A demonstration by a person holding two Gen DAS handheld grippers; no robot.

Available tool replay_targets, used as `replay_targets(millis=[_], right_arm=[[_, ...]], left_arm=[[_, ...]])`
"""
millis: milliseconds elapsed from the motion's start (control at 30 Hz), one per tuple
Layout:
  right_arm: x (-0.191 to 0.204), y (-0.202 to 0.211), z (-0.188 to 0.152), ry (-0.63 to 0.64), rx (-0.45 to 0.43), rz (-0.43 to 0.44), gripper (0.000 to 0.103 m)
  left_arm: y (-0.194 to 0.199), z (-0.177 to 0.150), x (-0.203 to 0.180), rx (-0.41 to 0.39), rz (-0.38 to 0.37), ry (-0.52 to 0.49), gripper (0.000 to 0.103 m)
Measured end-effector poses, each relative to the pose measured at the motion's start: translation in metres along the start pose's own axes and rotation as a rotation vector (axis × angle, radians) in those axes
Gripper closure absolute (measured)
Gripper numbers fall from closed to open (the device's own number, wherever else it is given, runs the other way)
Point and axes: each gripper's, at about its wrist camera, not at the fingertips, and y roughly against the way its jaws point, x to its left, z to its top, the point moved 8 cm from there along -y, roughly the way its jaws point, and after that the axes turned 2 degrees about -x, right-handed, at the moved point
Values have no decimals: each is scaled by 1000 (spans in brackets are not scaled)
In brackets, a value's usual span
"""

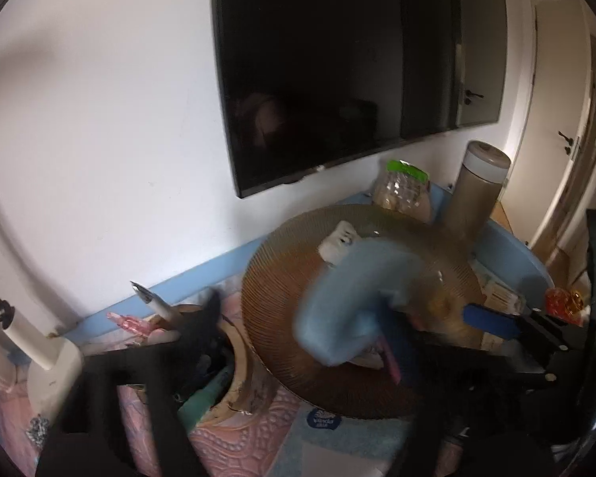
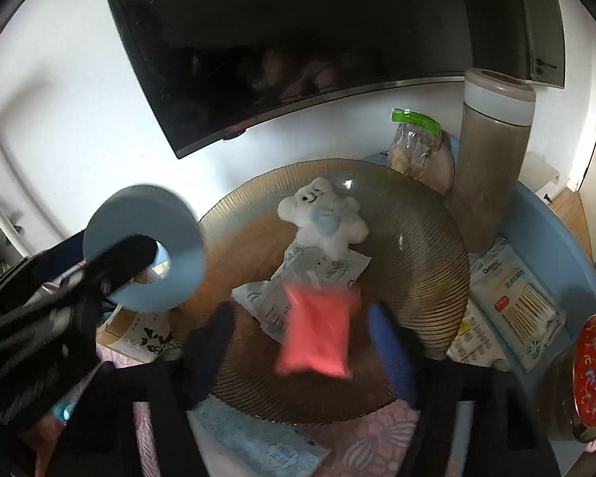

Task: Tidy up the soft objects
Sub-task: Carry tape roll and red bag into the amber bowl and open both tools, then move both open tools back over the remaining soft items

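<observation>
A ribbed brown glass plate (image 2: 417,238) holds a white cloud plush (image 2: 326,218) and a clear plastic packet (image 2: 318,274). A blurred pink soft pouch (image 2: 318,334) is between my right gripper's (image 2: 300,342) open fingers, just above the plate's near part. My left gripper (image 2: 135,254) is shut on a soft blue ring (image 2: 147,214), held left of the plate. In the left wrist view the blue ring (image 1: 349,298) is blurred in front of the plate (image 1: 282,278); the plush (image 1: 337,244) peeks behind it, and my right gripper's blue fingertip (image 1: 488,318) shows at right.
A tall brown canister (image 2: 492,151), a green-lidded jar (image 2: 413,139), a cotton swab pack (image 2: 516,302) and a red tin (image 2: 594,373) sit in a blue tray (image 2: 556,246). A dark TV (image 2: 318,39) hangs on the wall. A blue tissue pack (image 2: 258,441) lies near. A pen holder (image 1: 218,357) is left.
</observation>
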Motion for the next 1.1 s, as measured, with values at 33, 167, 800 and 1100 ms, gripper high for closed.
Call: replay_targets(millis=[33, 167, 800, 1100], right_arm=[[-3, 1, 0, -4, -5, 6, 31], [-14, 10, -2, -24, -13, 2, 30], [-24, 38, -29, -3, 58, -66, 23], [-6, 59, -41, 43, 13, 0, 23]], left_arm=[[6, 0, 1, -28, 11, -6, 15], [32, -1, 5, -51, 5, -17, 15], [-42, -7, 4, 392, 84, -24, 15], [78, 2, 35, 114, -24, 101, 15]])
